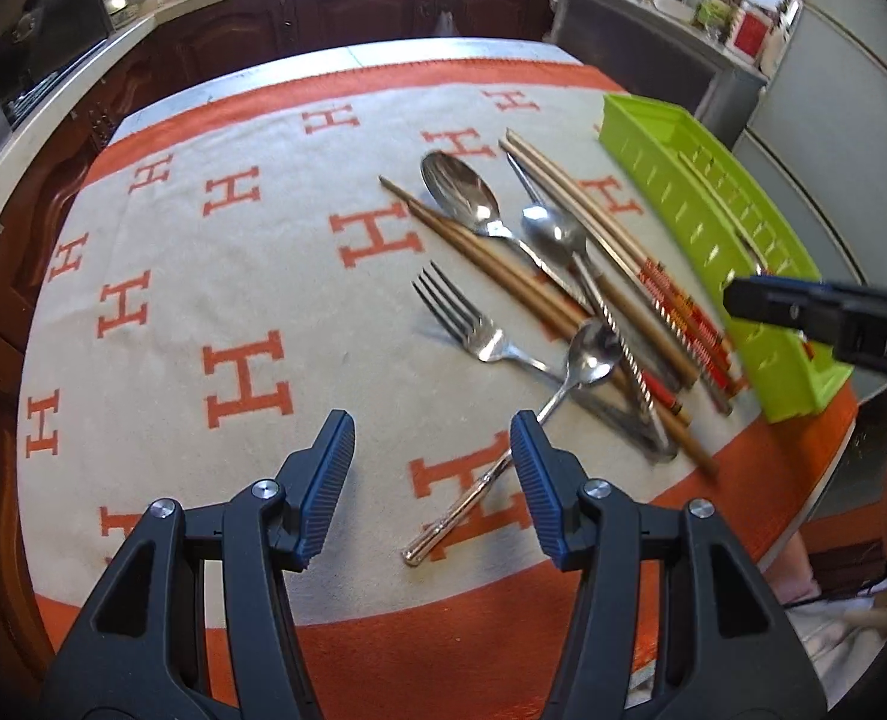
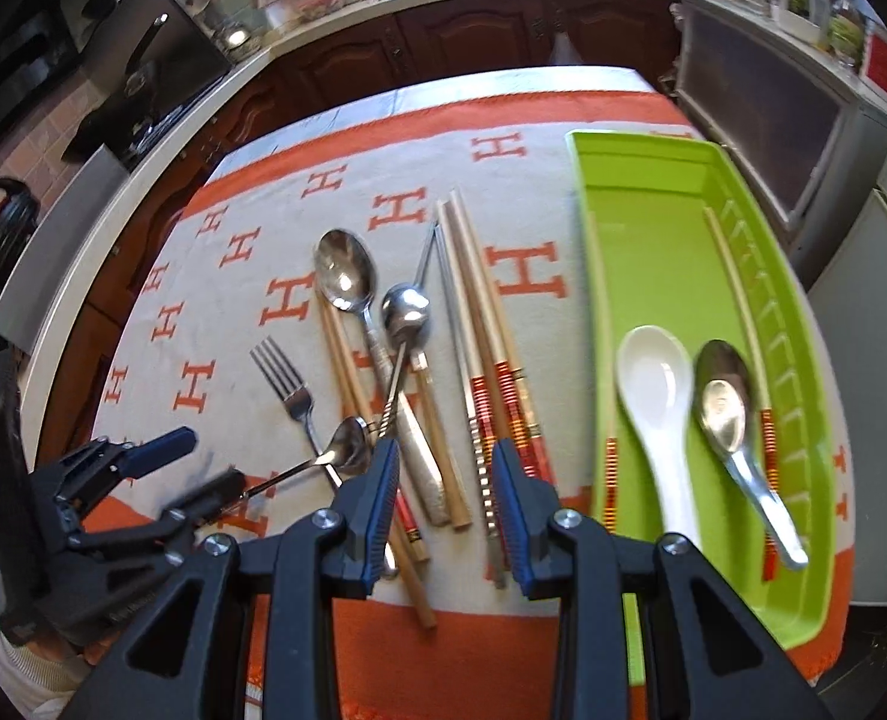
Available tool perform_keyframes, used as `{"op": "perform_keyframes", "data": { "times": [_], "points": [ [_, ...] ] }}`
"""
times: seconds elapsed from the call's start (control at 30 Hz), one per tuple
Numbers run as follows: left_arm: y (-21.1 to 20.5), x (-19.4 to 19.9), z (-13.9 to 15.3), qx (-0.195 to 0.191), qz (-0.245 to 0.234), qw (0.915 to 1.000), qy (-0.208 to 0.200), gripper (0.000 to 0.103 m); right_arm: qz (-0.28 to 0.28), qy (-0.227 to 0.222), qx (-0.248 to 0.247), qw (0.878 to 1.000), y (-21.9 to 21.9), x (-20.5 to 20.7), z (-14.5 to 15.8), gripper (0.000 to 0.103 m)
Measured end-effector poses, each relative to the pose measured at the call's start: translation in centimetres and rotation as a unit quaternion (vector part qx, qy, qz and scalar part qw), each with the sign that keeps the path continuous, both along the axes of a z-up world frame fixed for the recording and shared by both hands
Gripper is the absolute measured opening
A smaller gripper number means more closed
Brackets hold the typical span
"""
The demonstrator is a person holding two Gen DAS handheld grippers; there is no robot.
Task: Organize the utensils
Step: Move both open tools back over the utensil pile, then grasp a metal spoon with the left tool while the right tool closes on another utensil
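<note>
Mid-sort: left tongs (image 1: pixel 432 483) wide, empty, nearing small spoon (image 1: pixel 590 354); right tongs (image 2: pixel 443 498) narrower, empty over chopsticks (image 2: pixel 491 384). Next: grip, move to tray (image 2: pixel 641 228).

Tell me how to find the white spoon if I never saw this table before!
Look for the long lime-green plastic tray at the right side of the orange-and-white cloth with H letters. Inside it, near the close end, lie two spoons side by side. The white ceramic soup spoon is the left one, fat and milky, while its neighbour, the shiny metal soup spoon, gleams like a mirror.
</note>
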State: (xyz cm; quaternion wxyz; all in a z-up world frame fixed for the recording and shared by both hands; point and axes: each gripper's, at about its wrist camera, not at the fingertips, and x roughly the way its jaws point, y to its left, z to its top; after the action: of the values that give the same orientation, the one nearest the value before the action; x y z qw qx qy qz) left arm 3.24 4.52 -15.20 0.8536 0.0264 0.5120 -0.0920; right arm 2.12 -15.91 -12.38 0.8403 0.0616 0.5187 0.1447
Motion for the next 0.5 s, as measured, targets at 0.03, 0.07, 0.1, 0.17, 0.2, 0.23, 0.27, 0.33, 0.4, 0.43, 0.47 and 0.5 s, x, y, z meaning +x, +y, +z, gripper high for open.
{"op": "perform_keyframes", "data": {
  "times": [0.03, 0.07, 0.1, 0.17, 0.2, 0.23, 0.27, 0.33, 0.4, 0.43, 0.47, 0.5],
  "points": [
    [-0.2, -0.1, -0.4, 0.002, -0.007, 1.0000, 0.003, 0.051, 0.002, 0.002, -0.001, 1.000, 0.2, 0.0, -0.2, 0.032],
    [-0.3, -0.1, -0.8, 0.004, -0.013, 0.9999, 0.005, 0.051, 0.003, 0.004, 0.000, 1.000, 0.4, 0.0, -0.3, 0.032],
    [-0.5, -0.2, -1.2, 0.006, -0.020, 0.9998, 0.006, 0.051, 0.005, 0.008, 0.001, 1.000, 0.5, 0.0, -0.5, 0.032],
    [-0.9, -0.3, -1.6, 0.008, -0.031, 0.9995, 0.005, 0.051, 0.006, 0.013, 0.003, 1.000, 0.5, 0.0, -0.8, 0.032],
    [-1.2, -0.3, -1.7, 0.009, -0.040, 0.9991, 0.003, 0.051, 0.006, 0.014, 0.003, 1.000, 0.6, 0.0, -0.9, 0.032],
    [-1.5, -0.3, -1.8, 0.010, -0.047, 0.9988, 0.000, 0.051, 0.005, 0.015, 0.005, 1.000, 0.5, 0.0, -0.9, 0.032],
    [-1.8, -0.2, -1.8, 0.010, -0.054, 0.9985, -0.002, 0.051, 0.005, 0.016, 0.005, 1.000, 0.5, 0.0, -1.0, 0.032],
    [-2.7, -0.1, -1.9, 0.013, -0.071, 0.9973, -0.007, 0.051, 0.004, 0.017, 0.006, 1.000, 0.5, 0.0, -1.1, 0.032],
    [-3.6, 0.2, -2.2, 0.019, -0.088, 0.9959, -0.008, 0.049, 0.004, 0.018, 0.008, 1.000, 0.4, 0.1, -1.2, 0.032],
    [-4.0, 0.4, -2.3, 0.023, -0.095, 0.9952, -0.007, 0.041, 0.003, 0.018, 0.009, 1.000, 0.3, 0.1, -1.2, 0.032],
    [-4.4, 0.6, -2.7, 0.028, -0.103, 0.9943, -0.002, 0.034, 0.003, 0.018, 0.010, 1.000, 0.2, 0.1, -1.3, 0.032],
    [-4.8, 0.7, -2.8, 0.032, -0.107, 0.9937, -0.004, 0.033, 0.002, 0.017, 0.011, 1.000, 0.1, 0.1, -1.3, 0.032]
  ]
}}
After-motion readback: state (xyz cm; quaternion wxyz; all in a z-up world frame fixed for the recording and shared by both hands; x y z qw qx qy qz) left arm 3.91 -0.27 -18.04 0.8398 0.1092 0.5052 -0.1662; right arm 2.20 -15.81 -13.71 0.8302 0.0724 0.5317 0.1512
